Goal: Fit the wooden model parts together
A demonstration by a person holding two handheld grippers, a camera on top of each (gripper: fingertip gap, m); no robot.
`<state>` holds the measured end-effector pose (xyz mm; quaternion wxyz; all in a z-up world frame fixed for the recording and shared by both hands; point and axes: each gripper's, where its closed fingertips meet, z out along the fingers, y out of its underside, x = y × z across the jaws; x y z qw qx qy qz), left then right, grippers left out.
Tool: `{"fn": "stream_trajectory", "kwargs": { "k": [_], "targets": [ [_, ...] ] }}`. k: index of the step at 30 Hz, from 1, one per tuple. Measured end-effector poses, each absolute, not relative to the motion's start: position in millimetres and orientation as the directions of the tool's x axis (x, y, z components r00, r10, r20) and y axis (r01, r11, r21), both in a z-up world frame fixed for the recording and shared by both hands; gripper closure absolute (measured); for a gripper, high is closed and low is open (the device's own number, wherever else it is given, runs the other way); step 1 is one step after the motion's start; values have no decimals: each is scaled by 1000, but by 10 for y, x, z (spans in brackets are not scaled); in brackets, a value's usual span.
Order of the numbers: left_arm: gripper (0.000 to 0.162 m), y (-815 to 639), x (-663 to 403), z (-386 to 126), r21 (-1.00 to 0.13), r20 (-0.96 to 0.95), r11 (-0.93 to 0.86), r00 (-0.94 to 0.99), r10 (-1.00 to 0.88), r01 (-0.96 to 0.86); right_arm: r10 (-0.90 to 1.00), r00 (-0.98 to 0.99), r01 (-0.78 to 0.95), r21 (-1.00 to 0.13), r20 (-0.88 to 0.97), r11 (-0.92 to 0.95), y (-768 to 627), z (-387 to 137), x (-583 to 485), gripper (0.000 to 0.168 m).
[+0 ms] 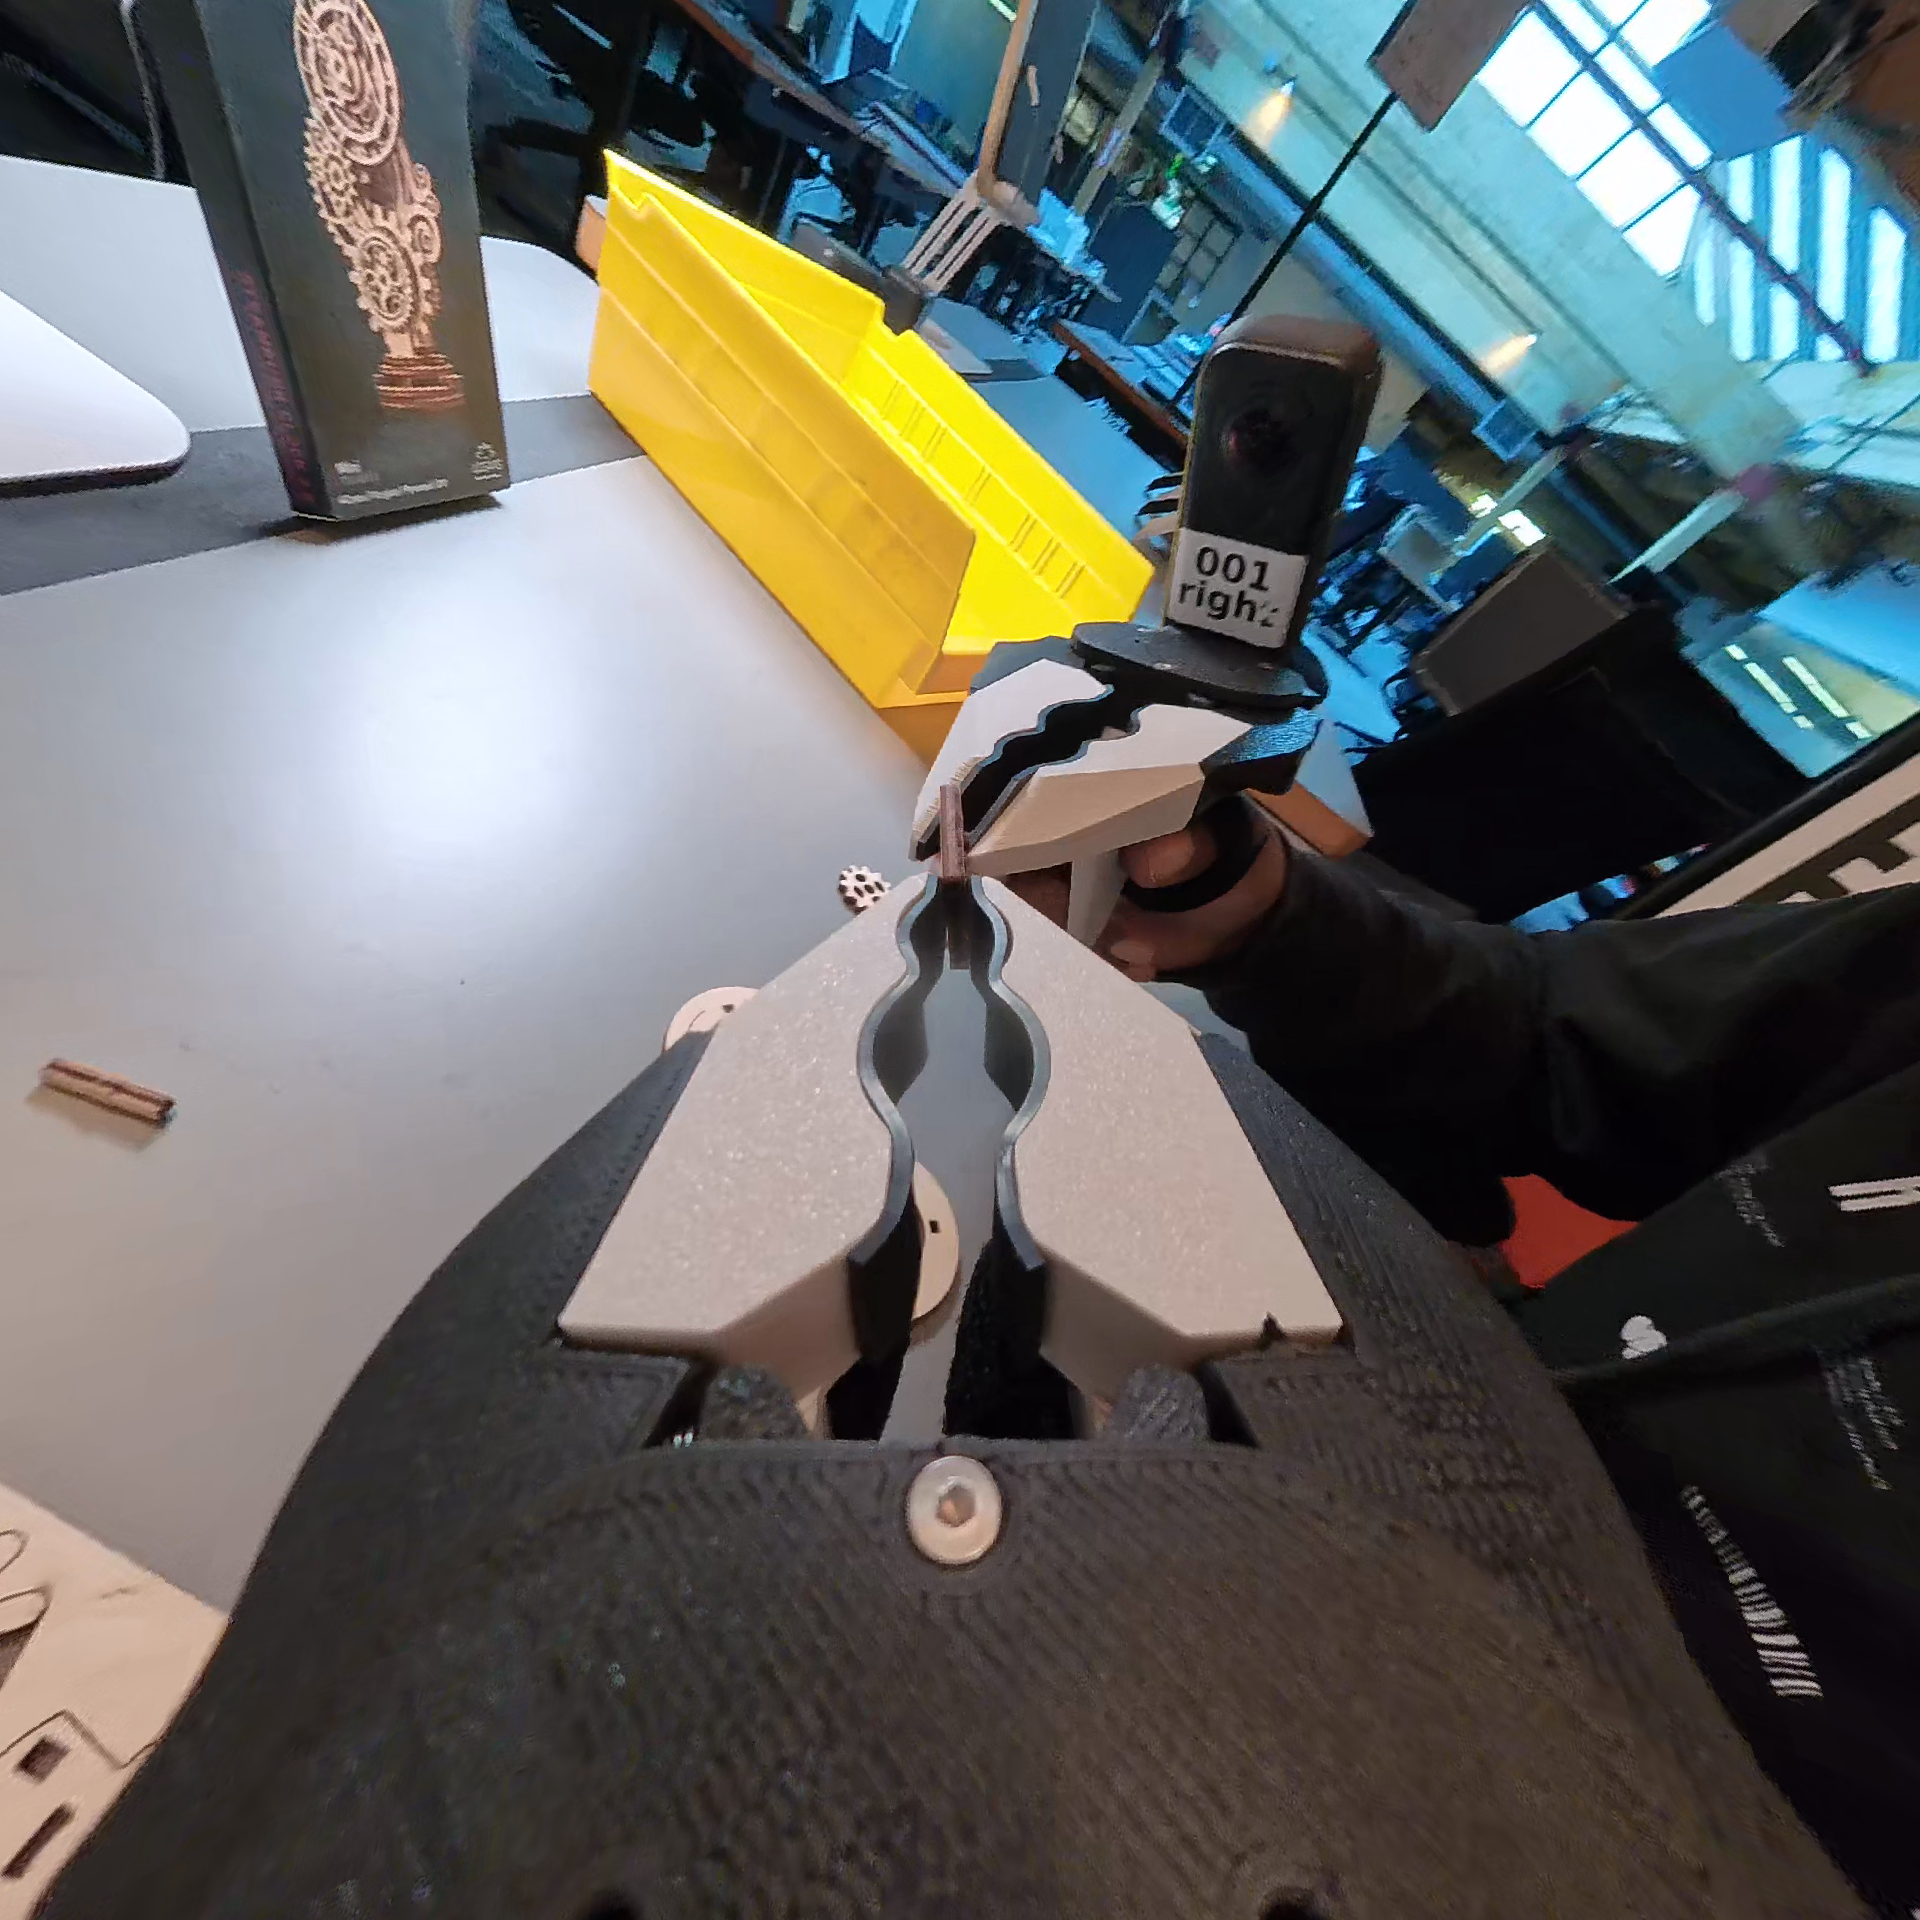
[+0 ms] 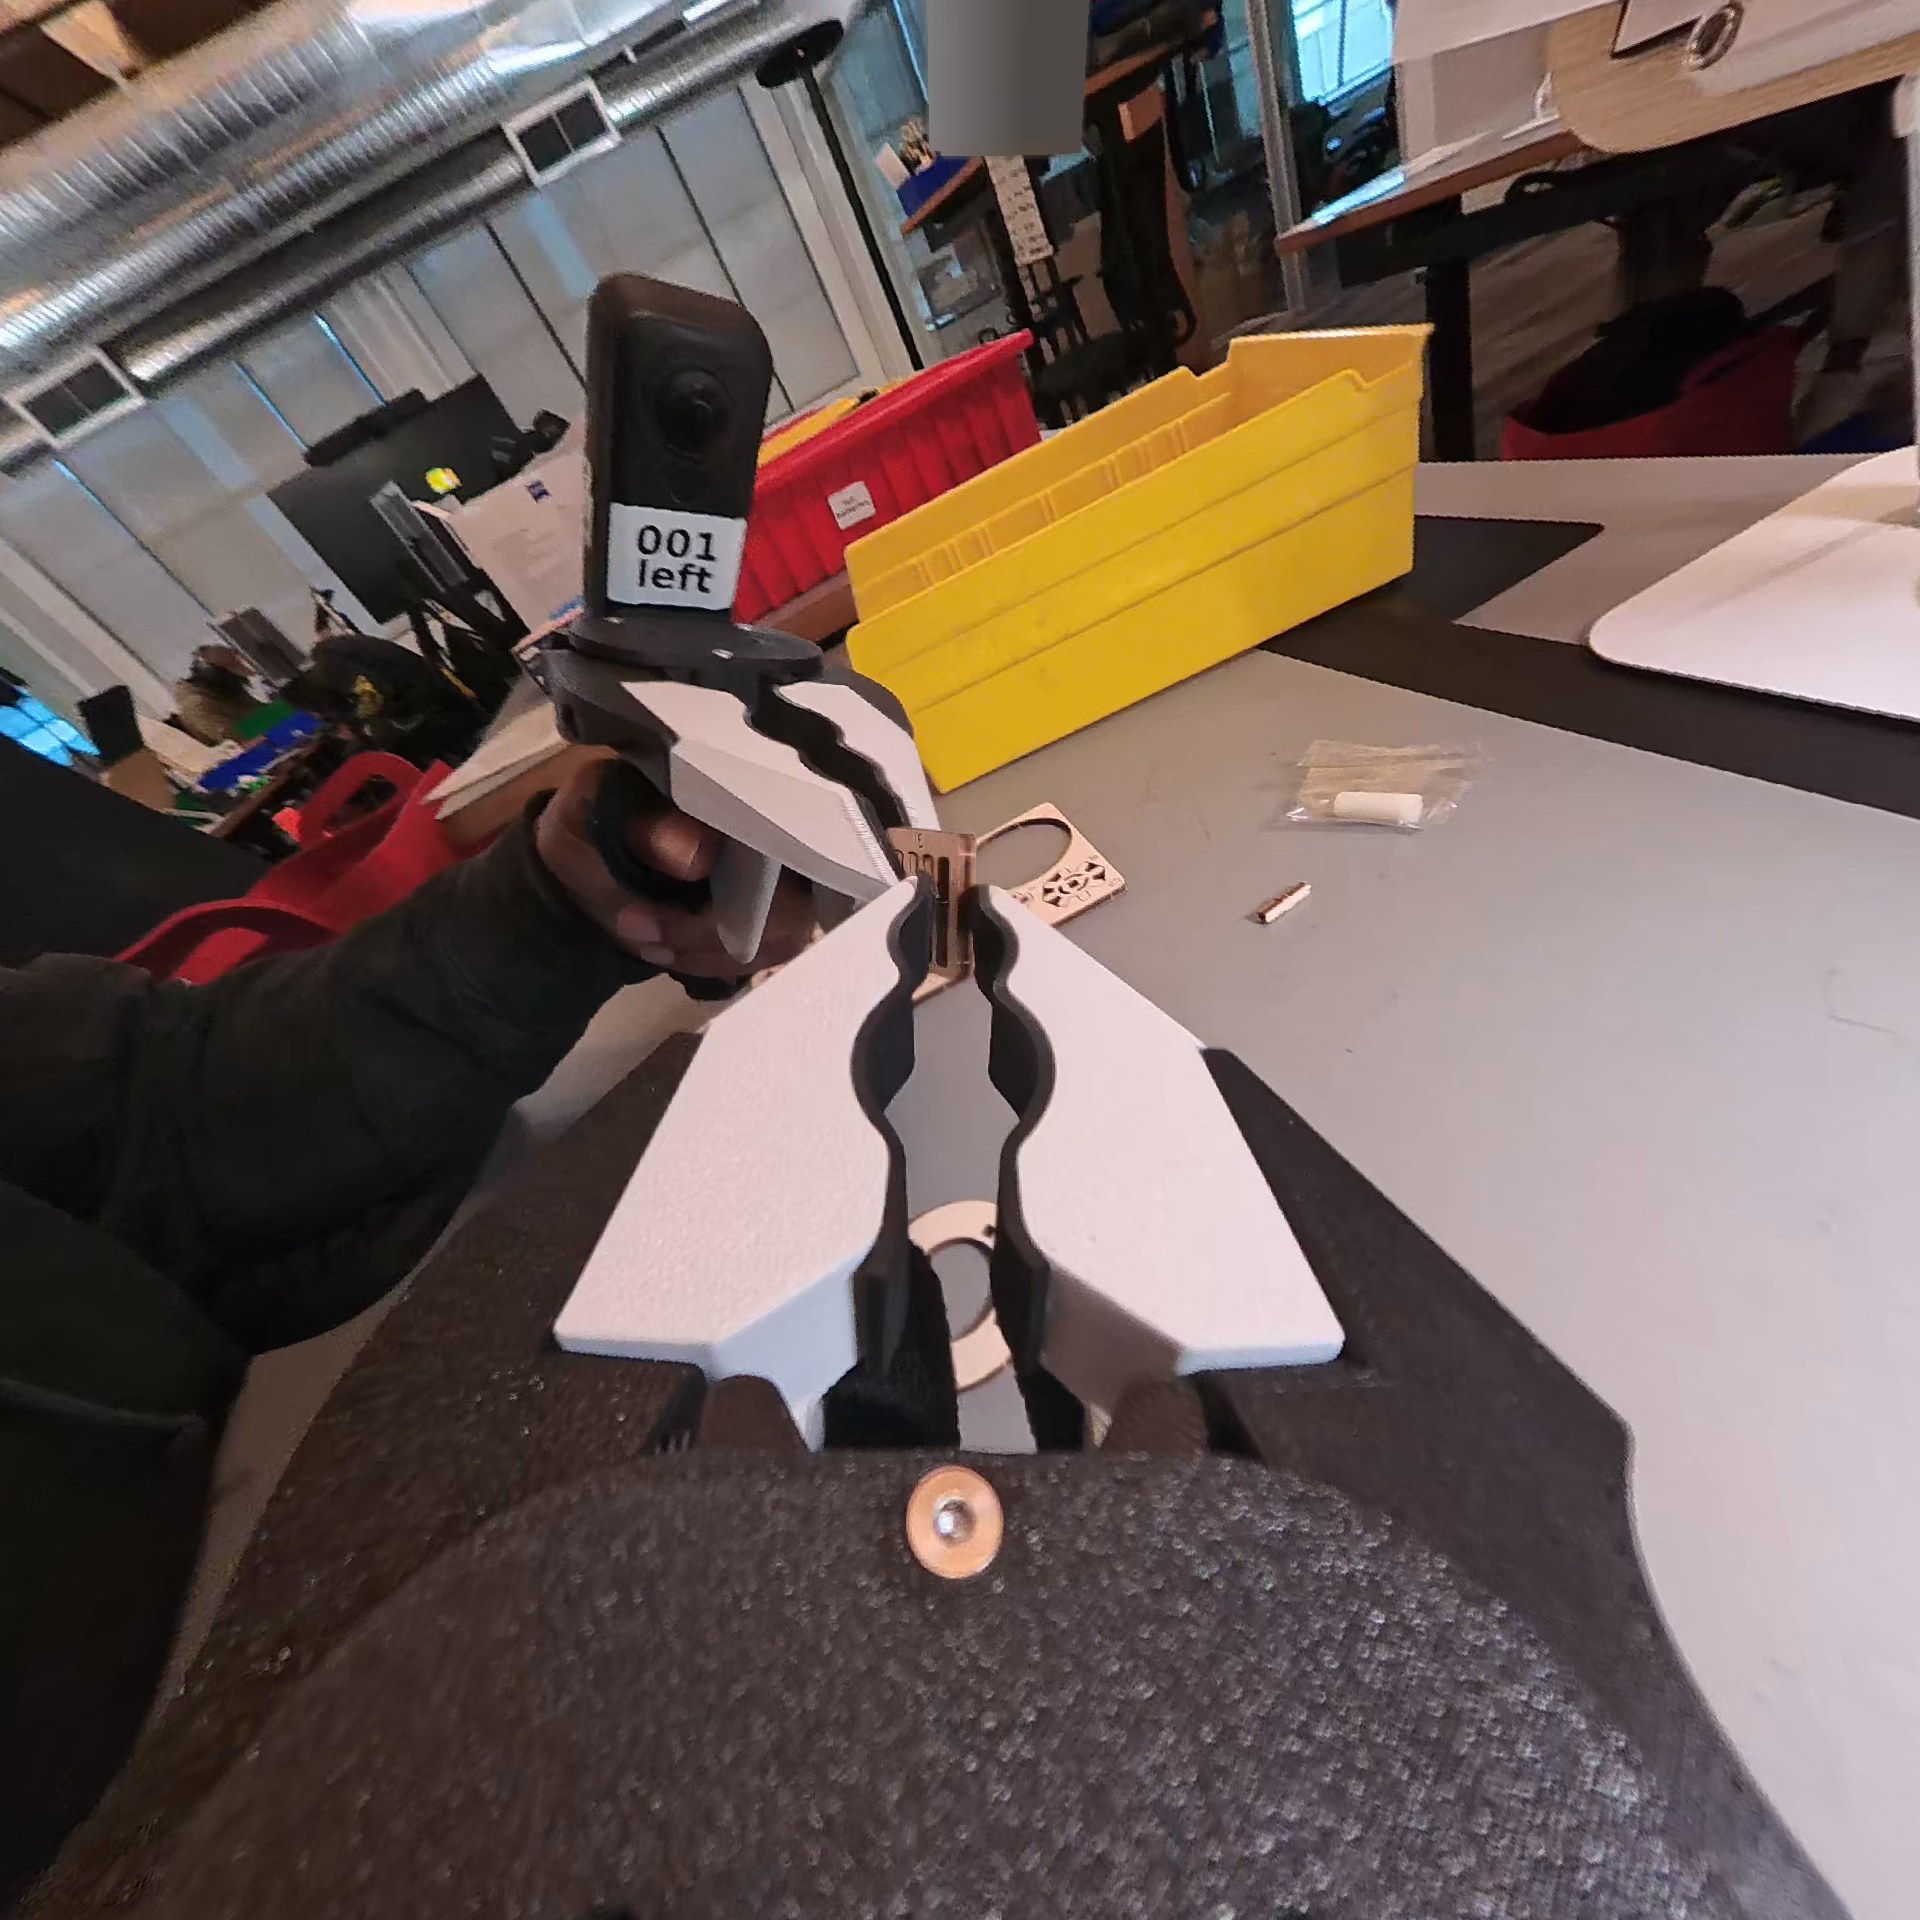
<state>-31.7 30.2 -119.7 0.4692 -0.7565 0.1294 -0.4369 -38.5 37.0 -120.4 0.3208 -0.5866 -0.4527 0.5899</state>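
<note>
Wooden and flat, a small slotted plate point(image 2: 943, 902) sits pinched upright between the tips of the right gripper point(image 2: 948, 914), whose jaws are drawn nearly together on it, just above the grey table point(image 2: 1455, 1091). The left gripper point(image 1: 954, 904) meets it tip to tip, its jaws likewise narrowed to a sliver; a thin dark piece shows in that gap, though whether this gripper truly clamps it cannot be told. From the left wrist view the plate point(image 1: 952, 831) appears edge-on, held by the right gripper point(image 1: 961, 826) with a hand point(image 1: 1164, 894) on its handle. Pale round wooden discs point(image 2: 961, 1288) lie on the table beneath the grippers. Just beyond the tips rest a cut-out wooden sheet point(image 2: 1060, 868) and a small gear point(image 1: 862, 886). Farther out lie a short wooden stick point(image 2: 1280, 902) and a clear bag point(image 2: 1377, 784) with a white tube inside. Behind these stands a yellow bin point(image 2: 1132, 582), and near it a dark printed box point(image 1: 353, 249) upright.
</note>
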Motion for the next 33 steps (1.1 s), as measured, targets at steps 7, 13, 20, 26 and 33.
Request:
{"fn": "stream_trajectory", "kwargs": {
  "k": [7,13,20,26,33],
  "targets": [
    [159,319,-310,-1297,-836,499,-523,626,-599,165,935,-66,213,-921,-348,-328,388,-1304,-379,165],
    [160,301,-331,-1228,-818,549,-533,566,-615,214,944,-72,190,-934,-321,-303,370,-1232,-398,164],
    [160,418,-582,-1262,-789,599,-525,594,-537,320,928,-46,119,-924,-370,-363,545,-1154,-334,149],
    [160,413,-524,-1270,-758,646,-544,532,-547,361,913,-80,153,-910,-399,-384,492,-1258,-368,146],
    [160,355,-388,-1062,-727,682,-520,386,-621,448,823,-199,110,-846,-533,-521,369,-1131,-390,155]
  ]
}}
